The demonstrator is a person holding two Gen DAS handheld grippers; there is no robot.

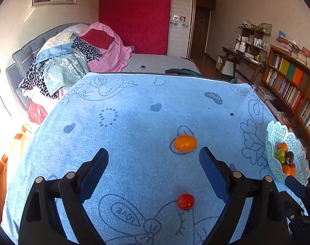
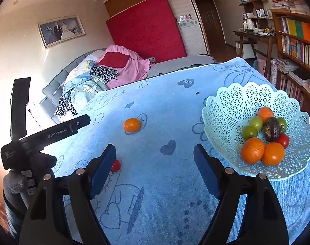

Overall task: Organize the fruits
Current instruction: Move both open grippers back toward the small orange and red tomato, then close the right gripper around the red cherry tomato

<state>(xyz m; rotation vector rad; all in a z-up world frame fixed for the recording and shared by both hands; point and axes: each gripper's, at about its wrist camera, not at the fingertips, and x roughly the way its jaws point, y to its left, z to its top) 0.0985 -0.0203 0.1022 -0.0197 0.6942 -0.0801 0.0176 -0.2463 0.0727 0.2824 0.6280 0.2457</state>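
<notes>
Left gripper (image 1: 154, 159): spread wide, empty, hanging over the blue towel (image 1: 124, 122) with the red tomato (image 1: 185, 201) below its jaws.
Right gripper (image 2: 155, 155): released too, holding nothing, just beside the lace basket (image 2: 226, 106) at the towel's right edge.
Orange fruit (image 1: 185, 143): mid-towel — you should find it light, smooth and round, so close across its widest part.
Red tomato: thin-skinned, likely soft — squeeze gently.
Hidden: the right view's left finger (image 2: 102, 171) covers part of the tomato; the basket is cut off in the left view.
</notes>
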